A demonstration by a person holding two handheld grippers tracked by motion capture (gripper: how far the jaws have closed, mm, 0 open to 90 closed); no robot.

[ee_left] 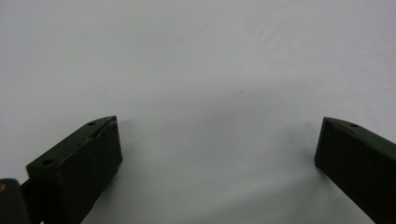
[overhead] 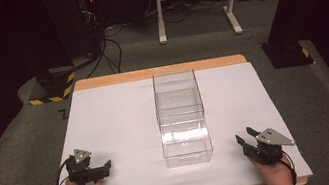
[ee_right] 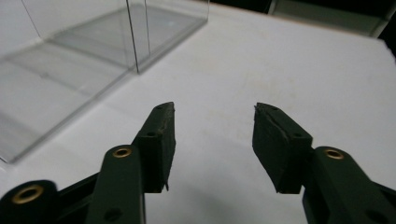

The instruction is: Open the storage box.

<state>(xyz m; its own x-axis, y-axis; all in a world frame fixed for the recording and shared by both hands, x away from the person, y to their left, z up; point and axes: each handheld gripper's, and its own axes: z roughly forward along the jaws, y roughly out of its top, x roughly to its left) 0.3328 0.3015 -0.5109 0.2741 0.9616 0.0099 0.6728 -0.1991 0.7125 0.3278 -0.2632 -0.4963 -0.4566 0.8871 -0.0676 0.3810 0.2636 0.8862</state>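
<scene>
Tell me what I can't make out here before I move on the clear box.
- Clear box: high view, its see-through walls blur together; whether the front part is a drawer pulled out stays unclear.
- Clear box in right gripper view: cut off by top and left edges.
- Left gripper: its view faces bare white table between open jaws.

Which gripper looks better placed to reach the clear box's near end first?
Probably right. The right gripper is open, angled toward the clear box, with the box's wall in its own view. The left gripper, also open, faces bare table.
</scene>
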